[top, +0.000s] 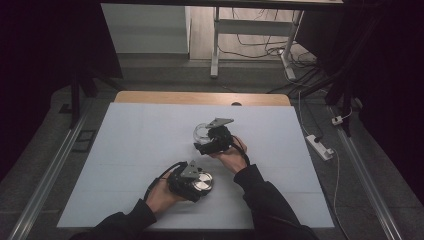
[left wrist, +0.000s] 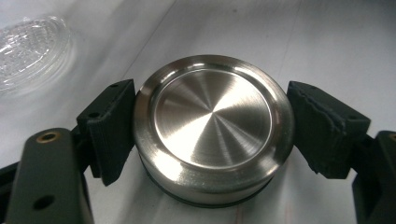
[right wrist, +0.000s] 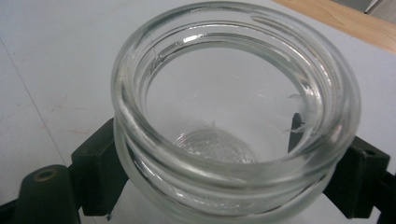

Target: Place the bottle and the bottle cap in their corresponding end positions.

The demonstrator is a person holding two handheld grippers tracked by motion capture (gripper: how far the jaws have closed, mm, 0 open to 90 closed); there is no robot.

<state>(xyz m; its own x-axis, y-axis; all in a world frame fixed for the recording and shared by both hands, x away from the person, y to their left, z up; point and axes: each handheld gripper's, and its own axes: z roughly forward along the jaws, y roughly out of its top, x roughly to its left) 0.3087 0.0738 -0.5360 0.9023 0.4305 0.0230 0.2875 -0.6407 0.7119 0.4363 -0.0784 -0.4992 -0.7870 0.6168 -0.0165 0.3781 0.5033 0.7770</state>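
Observation:
A round brushed-steel lid (left wrist: 212, 116) with a dark seal under its rim lies flat on the white sheet. My left gripper (top: 198, 183) is shut on it, one black finger (left wrist: 109, 123) pressed to each side. Farther back, a clear glass jar (top: 201, 131) stands upright with its mouth open. In the right gripper view its thick rim (right wrist: 201, 175) sits between the black fingers (right wrist: 95, 161), and my right gripper (top: 206, 137) is shut on it just below the rim. The same jar appears blurred at the top left of the left gripper view (left wrist: 28, 51).
A white sheet (top: 135, 145) covers the table, with a wooden strip (top: 200, 97) bare along the far edge. On the floor to the right lie a power strip (top: 320, 146) and cables. Metal rails run along both sides.

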